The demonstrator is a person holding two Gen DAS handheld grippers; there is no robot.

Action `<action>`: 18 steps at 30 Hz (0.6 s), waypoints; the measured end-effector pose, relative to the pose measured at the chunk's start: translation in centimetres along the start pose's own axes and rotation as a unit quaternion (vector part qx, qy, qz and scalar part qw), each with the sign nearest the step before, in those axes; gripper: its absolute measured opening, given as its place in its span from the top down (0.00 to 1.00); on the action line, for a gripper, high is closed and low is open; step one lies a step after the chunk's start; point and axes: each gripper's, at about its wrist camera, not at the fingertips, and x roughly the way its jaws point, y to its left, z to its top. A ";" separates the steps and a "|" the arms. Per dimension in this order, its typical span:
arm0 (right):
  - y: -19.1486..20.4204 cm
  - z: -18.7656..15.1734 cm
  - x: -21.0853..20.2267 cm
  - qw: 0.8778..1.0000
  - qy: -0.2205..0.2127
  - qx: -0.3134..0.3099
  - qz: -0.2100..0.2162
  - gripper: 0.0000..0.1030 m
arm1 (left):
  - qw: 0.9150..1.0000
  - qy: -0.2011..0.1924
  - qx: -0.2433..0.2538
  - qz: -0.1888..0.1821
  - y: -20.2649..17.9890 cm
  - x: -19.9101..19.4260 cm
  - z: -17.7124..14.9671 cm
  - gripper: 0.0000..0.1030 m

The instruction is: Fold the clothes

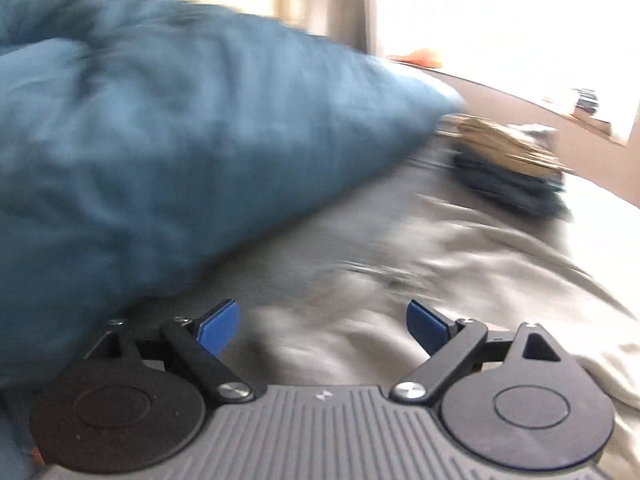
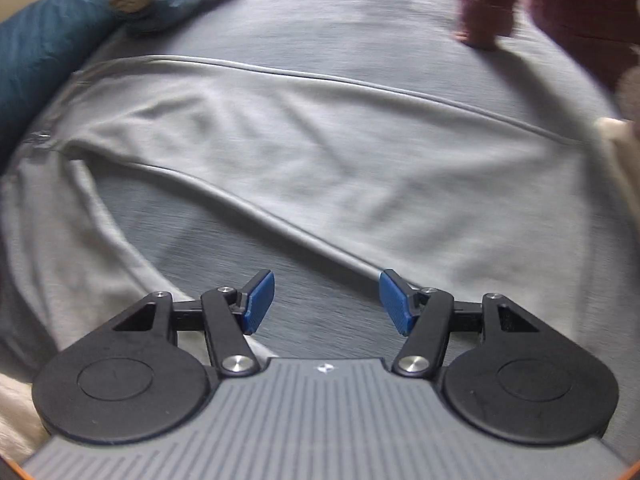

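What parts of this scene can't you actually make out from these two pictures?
- Left wrist view: the folded pile is smeared by motion blur, so its items can't be told apart.
- Left wrist view: the blue pillow hides whatever lies behind it.
- Right wrist view: the grey garment is cut off by the frame's edges.
- Right wrist view: the maroon fabric is cropped and unidentifiable.

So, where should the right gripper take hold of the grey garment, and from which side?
Probably at the folded edge of the grey garment, which runs as a raised ridge just ahead of the open right gripper. Come from above and the near side, so one pad can slip under the fold.
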 end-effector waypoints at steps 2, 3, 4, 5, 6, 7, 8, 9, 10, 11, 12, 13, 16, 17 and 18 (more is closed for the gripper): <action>-2.0 -0.7 -0.6 1.000 0.012 0.016 -0.023 0.42 | 0.996 0.026 0.028 -0.077 -3.3 0.0 -1.0 0.11; -3.0 -1.2 -0.9 0.999 0.017 0.026 -0.034 0.40 | 0.991 0.041 0.044 -0.118 -5.2 0.1 -1.6 0.11; -4.1 -1.6 -1.1 0.998 0.022 0.042 -0.043 0.39 | 0.984 0.057 0.062 -0.159 -7.2 0.2 -2.4 0.11; -5.4 -2.2 -1.1 0.996 0.025 0.065 -0.052 0.37 | 0.975 0.070 0.081 -0.197 -9.1 0.3 -3.2 0.11; -6.6 -2.7 -1.2 0.994 0.028 0.090 -0.059 0.36 | 0.964 0.080 0.099 -0.233 -11.1 0.4 -4.1 0.11; -7.9 -3.3 -1.0 0.991 0.033 0.121 -0.054 0.36 | 0.951 0.090 0.122 -0.269 -13.1 0.2 -5.1 0.11; -9.1 -3.8 -0.8 0.986 0.037 0.155 -0.044 0.36 | 0.937 0.099 0.148 -0.301 -15.4 0.0 -6.3 0.11; -10.2 -4.4 -0.5 0.981 0.041 0.189 -0.034 0.36 | 0.922 0.107 0.175 -0.329 -17.5 0.0 -7.3 0.11; -11.4 -4.9 -0.2 0.974 0.045 0.221 -0.023 0.36 | 0.905 0.110 0.205 -0.355 -19.6 -0.2 -8.4 0.11; -12.3 -5.3 0.3 0.968 0.051 0.247 -0.013 0.36 | 0.888 0.110 0.236 -0.378 -21.6 -0.4 -9.5 0.11; -13.1 -5.6 0.8 0.961 0.058 0.271 -0.002 0.36 | 0.871 0.110 0.265 -0.399 -23.5 -0.8 -10.5 0.11; -13.7 -5.9 1.3 0.955 0.067 0.289 0.009 0.36 | 0.853 0.111 0.292 -0.418 -25.1 -1.4 -11.6 0.11; -14.4 -6.4 3.0 0.945 0.095 0.313 0.025 0.36 | 0.801 0.112 0.363 -0.463 -29.1 -3.1 -14.9 0.11; -14.4 -6.5 3.5 0.944 0.105 0.312 0.031 0.36 | 0.781 0.112 0.386 -0.477 -30.5 -3.7 -16.0 0.11; -14.3 -6.6 3.9 0.942 0.114 0.313 0.033 0.37 | 0.766 0.113 0.405 -0.486 -31.7 -4.0 -16.9 0.11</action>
